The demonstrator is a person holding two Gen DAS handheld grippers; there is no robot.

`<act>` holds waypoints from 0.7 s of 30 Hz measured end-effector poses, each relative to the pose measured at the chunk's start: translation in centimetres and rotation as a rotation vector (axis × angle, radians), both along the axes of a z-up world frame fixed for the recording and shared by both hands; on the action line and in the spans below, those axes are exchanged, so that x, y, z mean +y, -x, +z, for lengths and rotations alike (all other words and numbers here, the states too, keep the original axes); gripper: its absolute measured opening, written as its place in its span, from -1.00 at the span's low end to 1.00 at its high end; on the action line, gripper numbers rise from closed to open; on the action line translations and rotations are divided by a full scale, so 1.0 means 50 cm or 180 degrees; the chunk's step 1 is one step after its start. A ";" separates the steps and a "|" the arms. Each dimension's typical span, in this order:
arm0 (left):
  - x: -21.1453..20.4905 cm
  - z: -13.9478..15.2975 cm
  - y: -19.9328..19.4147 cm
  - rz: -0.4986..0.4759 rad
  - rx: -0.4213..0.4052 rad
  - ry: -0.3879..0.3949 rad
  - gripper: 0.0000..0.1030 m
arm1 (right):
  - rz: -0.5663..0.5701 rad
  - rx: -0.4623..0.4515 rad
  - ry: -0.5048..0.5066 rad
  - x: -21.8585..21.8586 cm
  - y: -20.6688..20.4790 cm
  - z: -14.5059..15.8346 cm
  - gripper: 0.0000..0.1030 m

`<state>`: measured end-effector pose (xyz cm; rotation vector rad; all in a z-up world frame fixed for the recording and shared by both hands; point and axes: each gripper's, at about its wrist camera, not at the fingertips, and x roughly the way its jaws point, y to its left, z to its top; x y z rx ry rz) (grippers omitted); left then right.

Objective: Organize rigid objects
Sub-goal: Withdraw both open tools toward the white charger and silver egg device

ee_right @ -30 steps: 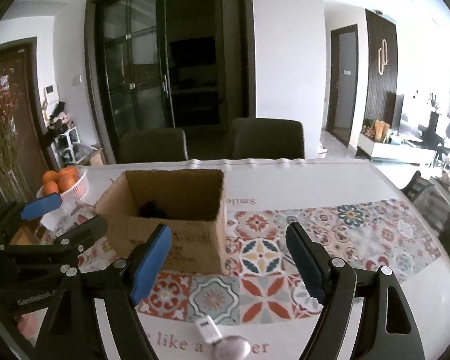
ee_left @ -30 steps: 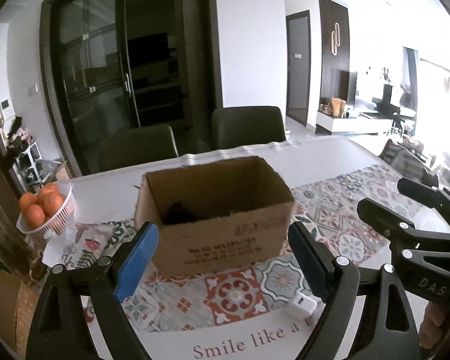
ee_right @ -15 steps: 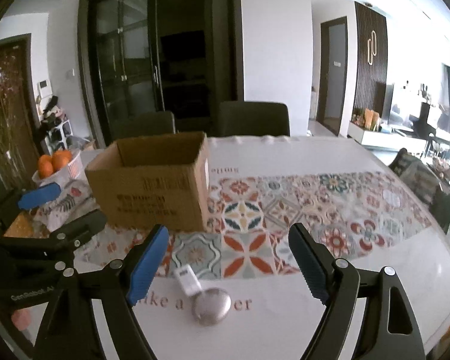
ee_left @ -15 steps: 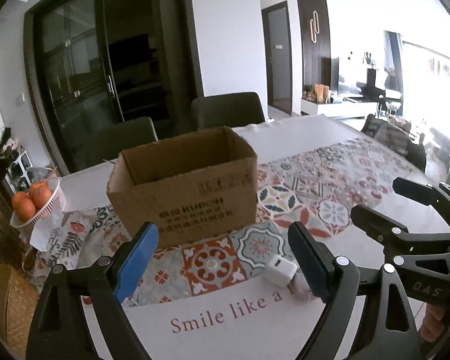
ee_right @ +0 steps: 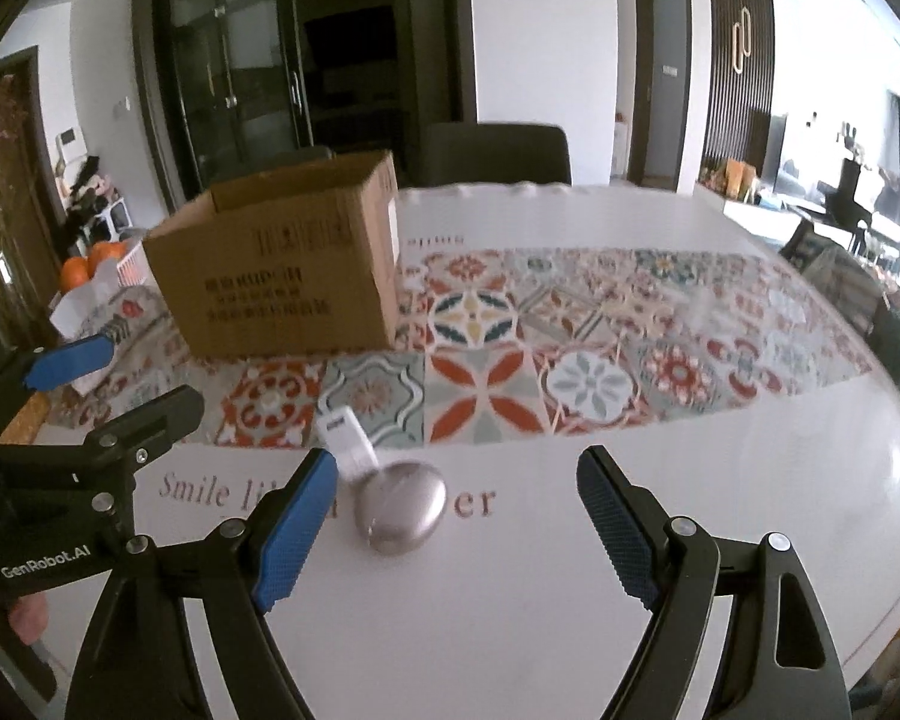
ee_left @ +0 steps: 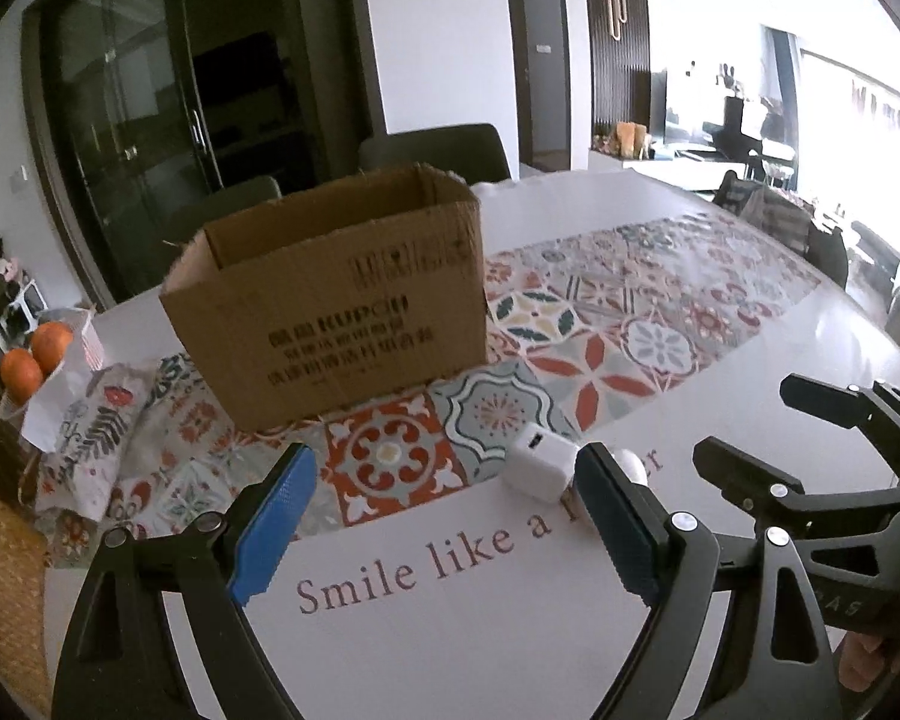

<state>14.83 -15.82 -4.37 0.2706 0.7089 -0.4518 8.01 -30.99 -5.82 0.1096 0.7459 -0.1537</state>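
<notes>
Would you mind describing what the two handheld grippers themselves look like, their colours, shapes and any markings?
Both are black plastic frames with triangular cut-outs and silver rivets. The left gripper and the right gripper each carry two slim fingers faced with ribbed blue pads. White "GenRobot.AI" lettering marks the left gripper's body, seen from the right wrist; "DAS" is embossed on the right one. No cables or sleeves show.
</notes>
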 end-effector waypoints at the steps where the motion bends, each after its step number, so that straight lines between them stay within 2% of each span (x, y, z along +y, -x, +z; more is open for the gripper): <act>1: -0.002 -0.005 0.000 -0.0023 0.0010 -0.0019 0.72 | -0.0004 0.0018 -0.0015 -0.001 0.001 -0.006 0.61; 15: -0.034 -0.088 -0.035 -0.0499 0.0144 -0.0362 0.67 | 0.0107 0.0434 -0.0128 0.014 -0.016 -0.106 0.61; 21: -0.050 -0.105 -0.052 -0.0779 0.0278 -0.0323 0.67 | 0.0206 0.0512 -0.0253 0.015 -0.032 -0.133 0.61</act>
